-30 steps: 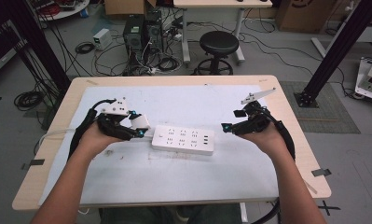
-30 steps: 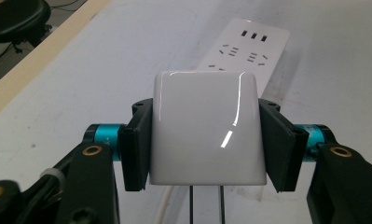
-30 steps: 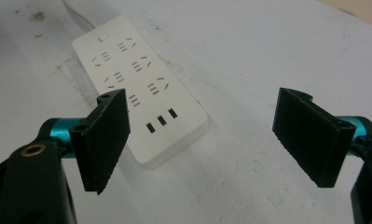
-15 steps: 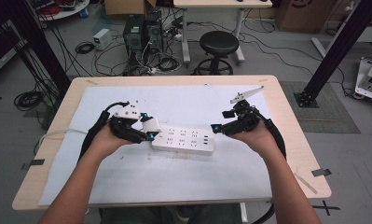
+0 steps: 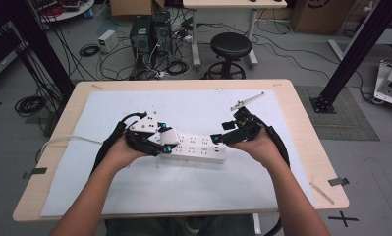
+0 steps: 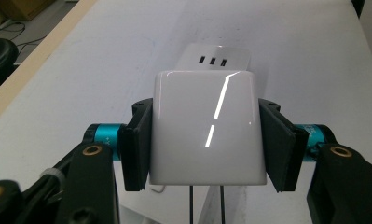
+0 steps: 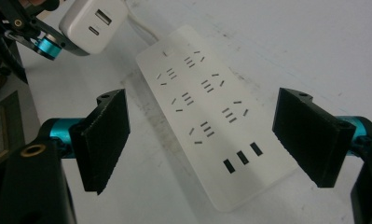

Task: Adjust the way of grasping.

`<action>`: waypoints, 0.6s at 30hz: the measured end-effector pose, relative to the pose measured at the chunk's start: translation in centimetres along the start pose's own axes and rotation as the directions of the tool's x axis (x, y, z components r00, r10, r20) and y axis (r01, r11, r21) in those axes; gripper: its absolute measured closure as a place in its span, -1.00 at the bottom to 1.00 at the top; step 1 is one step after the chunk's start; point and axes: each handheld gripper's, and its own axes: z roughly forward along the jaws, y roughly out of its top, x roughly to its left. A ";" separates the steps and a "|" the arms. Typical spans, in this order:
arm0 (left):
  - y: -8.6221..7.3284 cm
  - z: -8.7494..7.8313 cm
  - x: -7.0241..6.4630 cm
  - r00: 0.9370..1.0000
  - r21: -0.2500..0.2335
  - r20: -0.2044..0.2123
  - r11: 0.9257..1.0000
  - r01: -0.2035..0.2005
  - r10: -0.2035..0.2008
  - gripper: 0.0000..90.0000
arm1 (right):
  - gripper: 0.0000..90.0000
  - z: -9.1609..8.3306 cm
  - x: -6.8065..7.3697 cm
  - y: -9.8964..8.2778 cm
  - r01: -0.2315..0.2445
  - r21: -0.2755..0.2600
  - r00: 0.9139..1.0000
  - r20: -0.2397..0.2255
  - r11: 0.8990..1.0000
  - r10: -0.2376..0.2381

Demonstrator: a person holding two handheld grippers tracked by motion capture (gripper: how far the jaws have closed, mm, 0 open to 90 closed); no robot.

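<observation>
A white power strip [image 5: 196, 147] lies flat in the middle of the white mat, its sockets facing up. My left gripper [image 5: 165, 141] is shut on a white USB charger block [image 6: 204, 126], held just above the strip's left end [image 6: 215, 56]. My right gripper [image 5: 218, 139] is open over the strip's right end. In the right gripper view its two pads stand wide on either side of the strip [image 7: 211, 126], touching nothing. That view also has the charger [image 7: 93, 21] at top left, its two ports facing me.
The white mat [image 5: 262, 187] covers most of the wooden table [image 5: 306, 128]. The strip's white cord [image 5: 61, 142] runs off to the left edge. Behind the table stand a black stool [image 5: 230, 49], a computer tower [image 5: 142, 34] and floor cables.
Both hands have moved inward toward the power strip. The left one brought the charger right to the strip's left end, and the right one came left over its right end.
</observation>
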 end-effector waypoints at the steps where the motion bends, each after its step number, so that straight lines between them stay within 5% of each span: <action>1: 0.0 0.1 -0.1 1.000 -0.005 0.003 1.000 0.001 -0.001 -0.06 | -0.57 0.2 0.1 0.0 0.001 -0.004 1.000 -0.003 1.000 -0.001; 18: 0.0 1.2 -0.5 0.999 -0.002 0.023 0.999 -0.047 0.047 -0.06 | -0.57 1.9 0.6 1.0 -0.041 -0.001 0.995 -0.095 0.999 0.041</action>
